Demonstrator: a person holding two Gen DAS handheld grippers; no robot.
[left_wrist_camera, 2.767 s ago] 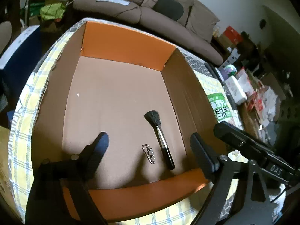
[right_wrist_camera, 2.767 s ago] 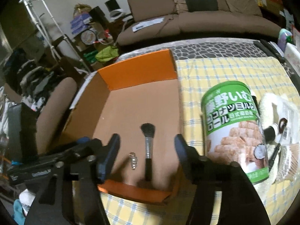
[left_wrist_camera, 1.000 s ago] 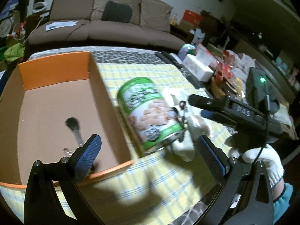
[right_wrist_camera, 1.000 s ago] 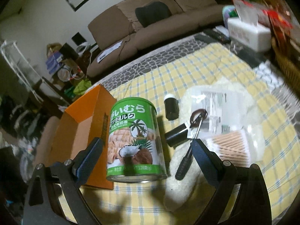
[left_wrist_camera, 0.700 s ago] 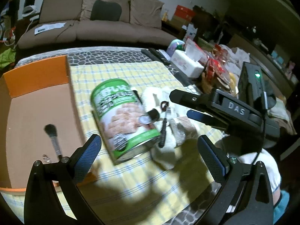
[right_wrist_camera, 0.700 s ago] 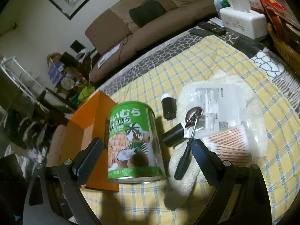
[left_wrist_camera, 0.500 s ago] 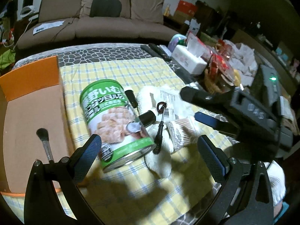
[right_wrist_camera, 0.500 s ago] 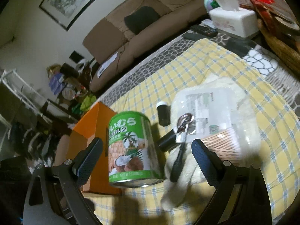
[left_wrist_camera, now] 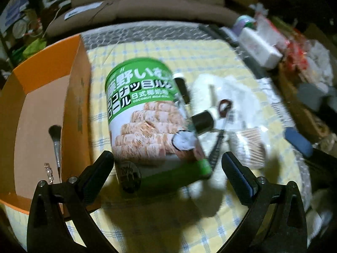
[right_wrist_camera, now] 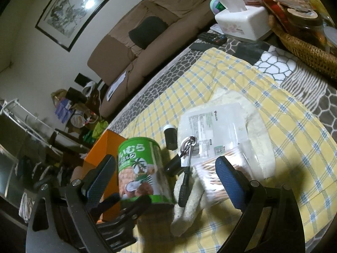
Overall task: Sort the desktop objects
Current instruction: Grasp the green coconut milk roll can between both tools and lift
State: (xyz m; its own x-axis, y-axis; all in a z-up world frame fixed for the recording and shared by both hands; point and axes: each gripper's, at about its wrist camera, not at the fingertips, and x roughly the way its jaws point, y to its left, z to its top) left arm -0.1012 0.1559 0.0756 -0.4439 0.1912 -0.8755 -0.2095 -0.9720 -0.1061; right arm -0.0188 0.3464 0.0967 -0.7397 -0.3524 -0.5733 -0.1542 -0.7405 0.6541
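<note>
A green can of coconut rolls (left_wrist_camera: 151,122) stands upright on the yellow checked cloth, right of the open cardboard box (left_wrist_camera: 78,97). My left gripper (left_wrist_camera: 167,168) is open, its jaws wide on either side of the can's base, not touching it. In the box lie a makeup brush (left_wrist_camera: 55,143) and a small metal clip (left_wrist_camera: 48,172). My right gripper (right_wrist_camera: 164,179) is open above the can (right_wrist_camera: 141,168), a black-handled tool (right_wrist_camera: 185,181) and a bag of cotton swabs (right_wrist_camera: 212,168). Two small black bottles (right_wrist_camera: 170,139) lie beside the can.
A white fluffy cloth (right_wrist_camera: 259,130) lies under the swab bag. A tissue box (right_wrist_camera: 242,21), a wicker basket (right_wrist_camera: 305,48) and remotes (right_wrist_camera: 212,37) stand at the table's far right. A brown sofa (right_wrist_camera: 147,42) is behind the table.
My left gripper has swung from over the box to the right and closed in on the green can. My right gripper has pulled back and risen, looking down on the can and the pile.
</note>
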